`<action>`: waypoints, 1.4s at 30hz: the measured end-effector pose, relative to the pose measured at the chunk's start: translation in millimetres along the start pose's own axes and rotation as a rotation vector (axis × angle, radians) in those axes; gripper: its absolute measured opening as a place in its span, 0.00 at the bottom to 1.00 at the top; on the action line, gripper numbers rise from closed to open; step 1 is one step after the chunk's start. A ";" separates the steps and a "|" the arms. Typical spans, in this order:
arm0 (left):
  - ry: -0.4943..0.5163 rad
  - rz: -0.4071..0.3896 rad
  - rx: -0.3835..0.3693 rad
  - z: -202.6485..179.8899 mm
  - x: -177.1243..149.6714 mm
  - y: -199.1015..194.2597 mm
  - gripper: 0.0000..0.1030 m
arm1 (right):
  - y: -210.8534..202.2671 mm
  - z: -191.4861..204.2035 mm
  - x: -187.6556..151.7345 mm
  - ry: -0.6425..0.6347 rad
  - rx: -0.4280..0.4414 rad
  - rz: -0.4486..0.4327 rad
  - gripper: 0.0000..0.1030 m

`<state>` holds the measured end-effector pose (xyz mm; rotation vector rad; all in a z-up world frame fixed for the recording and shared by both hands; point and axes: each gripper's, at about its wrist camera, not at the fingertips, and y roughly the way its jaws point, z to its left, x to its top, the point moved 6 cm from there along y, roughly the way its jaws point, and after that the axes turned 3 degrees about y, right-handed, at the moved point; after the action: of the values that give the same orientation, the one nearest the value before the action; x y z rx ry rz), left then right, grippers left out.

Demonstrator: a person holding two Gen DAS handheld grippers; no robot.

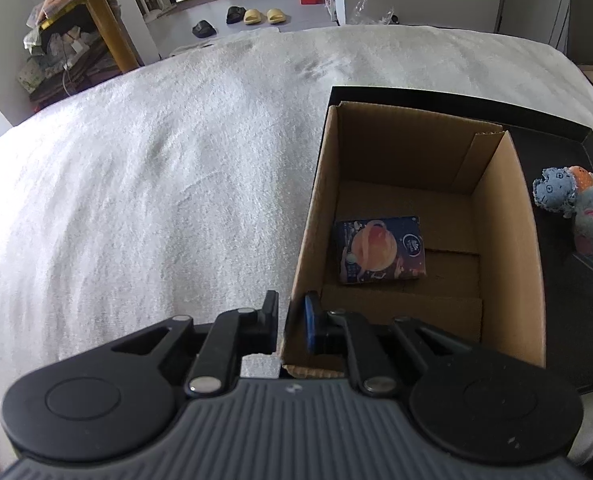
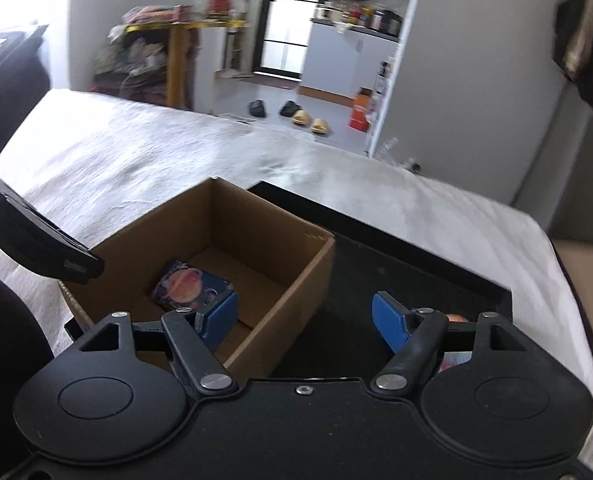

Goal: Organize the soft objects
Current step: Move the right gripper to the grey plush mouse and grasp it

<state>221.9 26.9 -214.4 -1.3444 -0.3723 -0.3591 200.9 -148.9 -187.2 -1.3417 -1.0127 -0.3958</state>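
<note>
Plush toys sit on the black tray, just right of the cardboard box and outside it. Looks like two or three: a blue-grey knitted one with a stitched face, something orange behind it, a fuzzy grey-blue one with pink marks in front. They look nubby and will squash under a pinch. In the right wrist view only a sliver of orange shows behind the linkage.

Tissue pack is already in the box, lying flat on the floor near the left wall. Glossy printed film, planet graphic, soft rectangular shape.

Step, my read: one item binned, the plush still to go. Right gripper hovers over the tray beside the box's right wall, jaws wide apart and empty, blue ribbed pads visible. Next move calls for dropping toward the plush, centring on one body, closing on its bulk rather than on a loose edge, then lifting over the box wall.

Left gripper is clamped on the box's near-left corner: the wall sits between the nearly closed fingers. Probably steadying the box.

Box: plain corrugated board, open top, bottom flaps visible, rough torn edge at the gripped corner. Tray is smooth matte black with a low rim. Both rest on a white terry-like cover with a coarse pile. Frame is motion-blurred in the right view.
</note>
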 end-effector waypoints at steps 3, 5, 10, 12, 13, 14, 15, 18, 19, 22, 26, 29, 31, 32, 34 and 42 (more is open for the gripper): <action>0.000 -0.011 0.013 0.2 -0.2 -4.0 0.13 | 0.2 -8.4 -9.5 0.050 -0.014 0.008 0.71; -0.001 -0.018 0.021 0.8 0.1 -5.9 0.14 | -0.8 -15.8 -17.7 0.081 -0.033 0.012 0.71; 0.003 -0.034 0.035 0.1 0.3 -10.1 0.28 | 5.0 -28.8 -33.0 0.158 -0.058 0.019 0.71; 0.012 -0.044 0.035 -1.9 1.0 -12.3 0.33 | 7.6 -34.4 -39.0 0.180 -0.065 0.021 0.71; 0.017 -0.049 0.038 -3.1 1.7 -13.4 0.37 | 8.8 -37.4 -41.9 0.189 -0.071 0.020 0.72; 0.024 -0.057 0.047 -4.5 2.5 -14.7 0.38 | 10.0 -39.7 -43.6 0.196 -0.076 0.019 0.72; 0.028 -0.065 0.052 -5.4 3.0 -15.8 0.41 | 10.9 -43.1 -45.9 0.206 -0.085 0.014 0.73; 0.024 -0.079 0.052 -7.7 5.6 -19.0 0.45 | 12.7 -57.3 -50.1 0.259 -0.105 -0.008 0.76; 0.021 -0.085 0.056 -8.1 6.4 -19.8 0.48 | 13.4 -61.9 -52.7 0.275 -0.112 -0.015 0.77; 0.035 -0.092 0.071 -13.3 8.0 -21.6 0.55 | 14.2 -78.0 -59.9 0.314 -0.153 -0.033 0.88; 0.068 -0.083 0.107 -22.0 10.2 -23.1 0.59 | 19.3 -100.1 -71.2 0.368 -0.227 -0.025 0.94; 0.082 -0.078 0.129 -26.7 11.0 -23.1 0.65 | 25.1 -110.0 -78.3 0.386 -0.274 -0.015 0.99; 0.089 -0.070 0.145 -28.9 11.7 -22.0 0.66 | 30.9 -115.1 -82.2 0.401 -0.289 -0.004 1.00; 0.093 -0.065 0.153 -30.2 11.9 -21.0 0.67 | 33.9 -116.5 -83.8 0.406 -0.287 -0.001 1.00; 0.105 -0.059 0.173 -33.5 12.9 -19.7 0.67 | 38.6 -118.4 -86.6 0.417 -0.277 0.006 1.00; 0.154 -0.047 0.240 -45.7 17.2 -15.3 0.67 | 45.4 -134.5 -90.0 0.585 -0.178 -0.019 1.00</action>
<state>232.6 -21.5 -201.7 -1.0681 -0.3086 -0.4404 236.6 -289.0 -272.9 -1.2623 -0.5097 -0.8513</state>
